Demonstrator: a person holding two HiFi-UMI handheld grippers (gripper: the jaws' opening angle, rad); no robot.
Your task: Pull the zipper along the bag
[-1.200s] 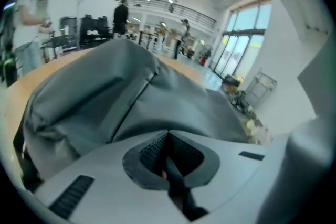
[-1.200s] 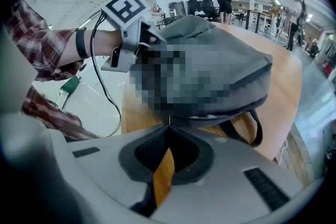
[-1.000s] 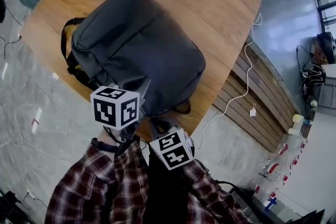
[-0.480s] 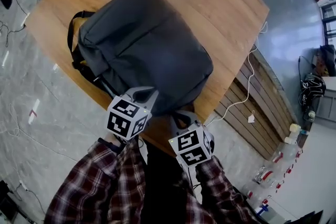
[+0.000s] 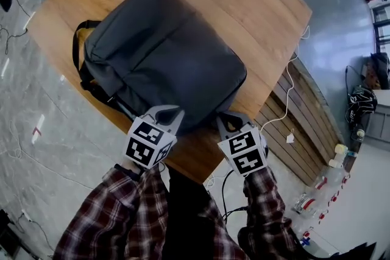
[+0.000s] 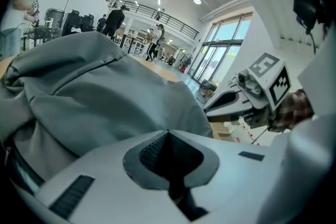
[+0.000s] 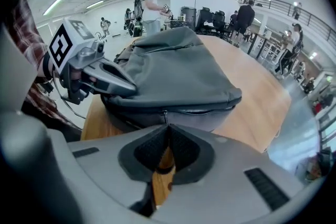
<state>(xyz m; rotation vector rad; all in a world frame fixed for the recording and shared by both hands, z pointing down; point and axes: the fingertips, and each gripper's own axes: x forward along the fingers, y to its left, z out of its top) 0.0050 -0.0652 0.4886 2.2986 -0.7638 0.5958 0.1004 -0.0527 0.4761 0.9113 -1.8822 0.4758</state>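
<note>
A grey backpack lies flat on a round wooden table. My left gripper is shut, its tips pressed against the bag's near edge; in the left gripper view only grey fabric shows behind them, with nothing visible between. To its right, my right gripper is at the bag's near right corner. In the right gripper view the right gripper is shut on the small dark zipper pull, which hangs from the zipper line along the bag's side. The left gripper rests on the bag's rim.
The table's near edge is just below both grippers. The bag's black straps hang over the left rim. A white cable trails off the table's right side over wooden slats. People stand far off in the hall.
My right gripper has moved up and to the right, from below the table edge to the bag's near right corner. The left gripper has stayed at the bag's near edge.
</note>
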